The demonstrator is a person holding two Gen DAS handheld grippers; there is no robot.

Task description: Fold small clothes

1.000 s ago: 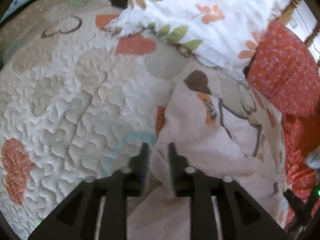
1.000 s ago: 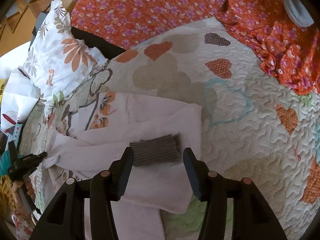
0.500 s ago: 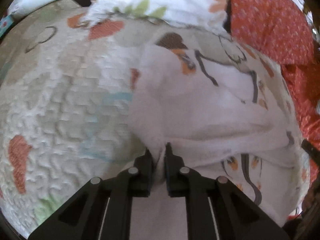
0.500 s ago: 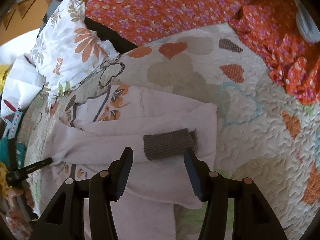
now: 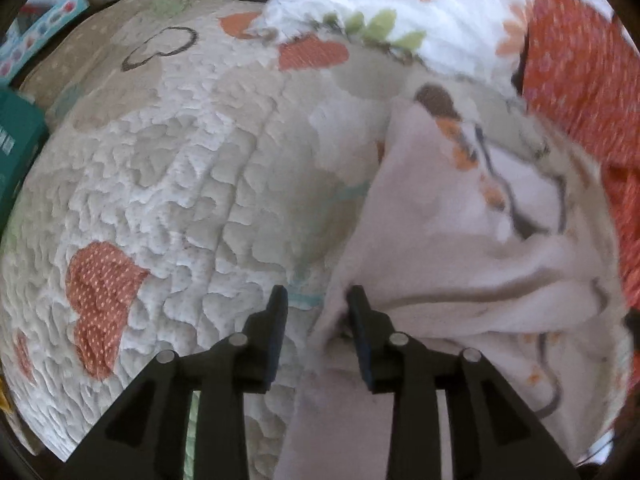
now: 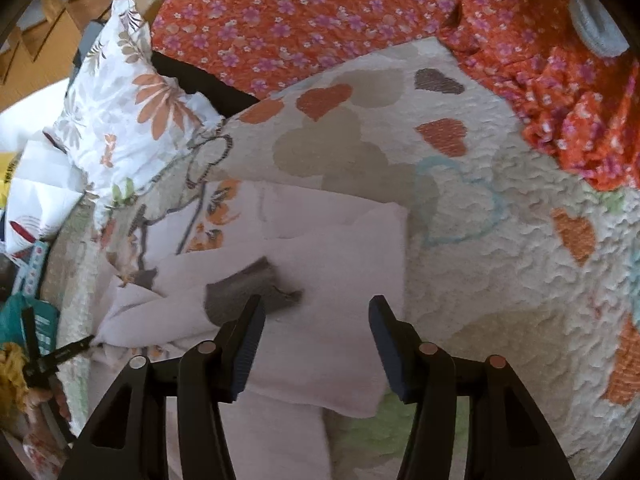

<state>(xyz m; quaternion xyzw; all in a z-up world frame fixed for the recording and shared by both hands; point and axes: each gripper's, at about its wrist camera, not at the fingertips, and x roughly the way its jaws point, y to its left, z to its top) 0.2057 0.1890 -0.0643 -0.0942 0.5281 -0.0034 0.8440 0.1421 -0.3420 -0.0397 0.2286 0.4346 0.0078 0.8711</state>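
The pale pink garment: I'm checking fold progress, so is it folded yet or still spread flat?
Partly folded. The pale pink garment has a sleeve with a grey cuff laid across its body, layers overlapping; the open left claw straddles its edge.

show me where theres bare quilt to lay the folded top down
Bare quilt lies right of the pale garment, bordered by the orange floral fabric beyond. Another open stretch lies left of the garment, toward the teal box. Crowded by the floral pillow.
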